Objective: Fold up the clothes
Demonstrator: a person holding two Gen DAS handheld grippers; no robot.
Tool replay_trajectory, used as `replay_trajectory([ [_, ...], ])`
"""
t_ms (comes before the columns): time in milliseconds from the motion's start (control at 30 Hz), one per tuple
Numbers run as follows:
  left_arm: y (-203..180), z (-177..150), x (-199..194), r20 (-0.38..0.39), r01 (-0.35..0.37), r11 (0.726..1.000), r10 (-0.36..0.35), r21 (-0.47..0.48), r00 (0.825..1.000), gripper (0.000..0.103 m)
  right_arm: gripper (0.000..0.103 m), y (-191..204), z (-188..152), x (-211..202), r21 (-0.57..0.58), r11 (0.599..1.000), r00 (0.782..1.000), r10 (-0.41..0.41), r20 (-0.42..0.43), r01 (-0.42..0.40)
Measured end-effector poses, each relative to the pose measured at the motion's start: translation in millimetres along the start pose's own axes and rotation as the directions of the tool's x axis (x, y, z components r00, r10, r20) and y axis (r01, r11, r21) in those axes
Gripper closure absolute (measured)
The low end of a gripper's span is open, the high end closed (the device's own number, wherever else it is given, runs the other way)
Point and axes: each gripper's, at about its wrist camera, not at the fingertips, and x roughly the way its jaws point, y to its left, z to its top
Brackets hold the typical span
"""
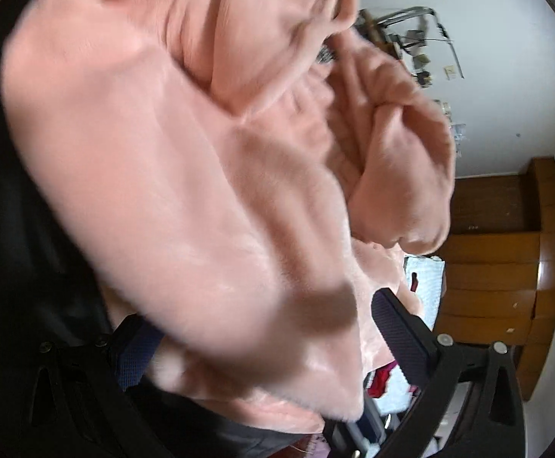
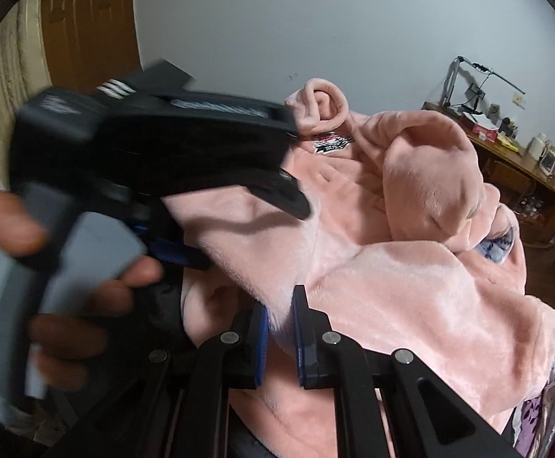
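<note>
Right gripper (image 2: 280, 328) pinches our pink robe (image 2: 411, 267); only its view shows the left gripper (image 2: 170, 244), whose grip we cannot tell.

No text can be read in either view. The pink fleece garment (image 2: 411, 267) carries a dark-and-red embroidered patch (image 2: 332, 142) near its top edge, but its lettering is too small and blurred to make out. White marks on the black tool (image 2: 143, 141) held at left are smeared by motion.
</note>
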Motion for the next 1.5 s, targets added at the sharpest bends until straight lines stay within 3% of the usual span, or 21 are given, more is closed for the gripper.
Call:
replay_trajectory([
  [100,4.4,1.4,6.1,0.016,0.009,0.999,-0.008,-0.043,1.0,0.002,0.091,0.2,-6.0,-2.4,-0.021,0.999,1.0,0.028,-0.007,-0.028],
  [167,7.6,2.7,9.5,0.027,0.014,0.997,-0.012,-0.071,1.0,0.015,0.09,-2.8,-10.1,-4.5,-0.024,0.999,0.999,0.045,-0.009,-0.045],
  [300,16.6,4.7,14.6,0.046,0.013,0.991,-0.007,-0.132,0.999,0.079,0.09,-18.1,-19.3,-16.6,-0.004,0.999,0.999,0.054,-0.007,-0.054],
  [367,26.2,2.5,8.1,0.057,0.02,0.986,-0.011,-0.167,0.998,0.086,0.09,-29.6,-25.3,-24.4,0.016,0.999,0.999,0.049,-0.002,-0.049],
  [533,25.1,-13.9,-36.2,0.146,-0.013,0.994,0.028,-0.104,0.989,0.09,0.09,-62.5,-42.4,-41.8,0.077,0.997,1.0,0.015,0.011,-0.015],
  [667,30.2,-22.4,-103.2,0.259,-0.048,0.999,0.052,-0.021,0.964,0.091,0.09,-81.4,-51.5,-47.6,0.115,0.993,0.999,-0.033,0.01,0.032],
  [767,56.9,-21.8,-166.5,0.329,-0.08,0.997,0.079,-0.008,0.941,0.091,0.09,-89.7,-52.9,-55.8,0.145,0.986,0.997,-0.078,0.005,0.077],
  [900,107.7,-12.0,-222.7,0.353,-0.091,0.995,0.096,-0.031,0.931,0.091,0.09,-84.6,-54.5,-67.7,0.187,0.972,0.989,-0.145,-0.006,0.144],
  [1000,134.2,-3.8,-243.1,0.352,-0.12,0.993,0.117,-0.014,0.929,0.091,0.09,-73.0,-52.8,-57.5,0.214,0.964,0.987,-0.153,-0.048,0.16],
  [1100,154.0,8.5,-252.2,0.33,-0.113,0.994,0.104,0.006,0.938,0.091,0.09,-60.9,-50.4,-38.8,0.249,0.96,0.99,-0.104,-0.1,0.126],
  [1200,154.3,16.3,-254.0,0.312,-0.099,0.994,0.079,0.048,0.947,0.09,0.09,-45.5,-54.6,-24.7,0.201,0.971,0.984,-0.099,-0.151,0.128],
  [1300,154.7,24.9,-256.7,0.296,-0.084,0.992,0.054,0.089,0.954,0.09,0.089,-30.2,-72.8,-22.5,0.104,0.973,0.963,-0.184,-0.196,0.207],
  [1400,154.0,33.7,-261.3,0.29,-0.078,0.99,0.04,0.118,0.956,0.09,0.07,-22.6,-96.5,-24.7,0.047,0.956,0.932,-0.269,-0.243,0.289],
  [1467,153.6,39.4,-262.4,0.281,-0.079,0.988,0.038,0.133,0.959,0.09,0.038,-23.1,-111.7,-29.0,0.066,0.946,0.92,-0.29,-0.263,0.317],
  [1500,151.6,41.3,-260.2,0.275,-0.081,0.987,0.041,0.139,0.961,0.09,0.037,-24.2,-117.0,-31.5,0.081,0.943,0.918,-0.291,-0.269,0.323],
])
